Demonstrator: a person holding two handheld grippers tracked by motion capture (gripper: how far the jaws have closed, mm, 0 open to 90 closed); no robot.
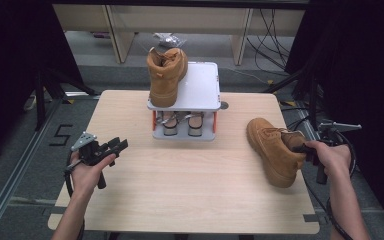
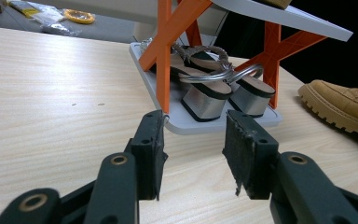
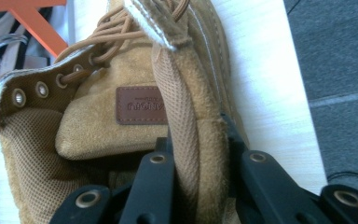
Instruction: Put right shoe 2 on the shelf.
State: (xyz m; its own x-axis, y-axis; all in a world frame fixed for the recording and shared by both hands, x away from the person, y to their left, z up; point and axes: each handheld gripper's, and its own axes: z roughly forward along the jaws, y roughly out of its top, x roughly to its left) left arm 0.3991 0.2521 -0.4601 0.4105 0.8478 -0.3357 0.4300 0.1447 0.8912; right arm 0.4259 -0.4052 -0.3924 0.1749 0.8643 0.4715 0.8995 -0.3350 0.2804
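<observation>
A tan suede boot [image 1: 272, 150] lies on the right side of the table, toe pointing away from me. My right gripper [image 1: 300, 147] is shut on its collar at the heel end. In the right gripper view the two jaws [image 3: 196, 135] pinch the padded collar wall of the boot [image 3: 98, 121], one inside and one outside. The matching boot [image 1: 166, 75] stands on the left of the top shelf of a white rack [image 1: 200, 85]. My left gripper [image 1: 120, 145] hovers over the table's left side, open and holding nothing, and it [image 2: 193, 126] points at the rack.
A pair of silver-heeled sandals [image 1: 182, 125] sits on the rack's lower shelf, between its orange struts [image 2: 164, 56]. The table's right edge runs close beside the held boot. Cables and dark stands lie on the floor beyond the right edge.
</observation>
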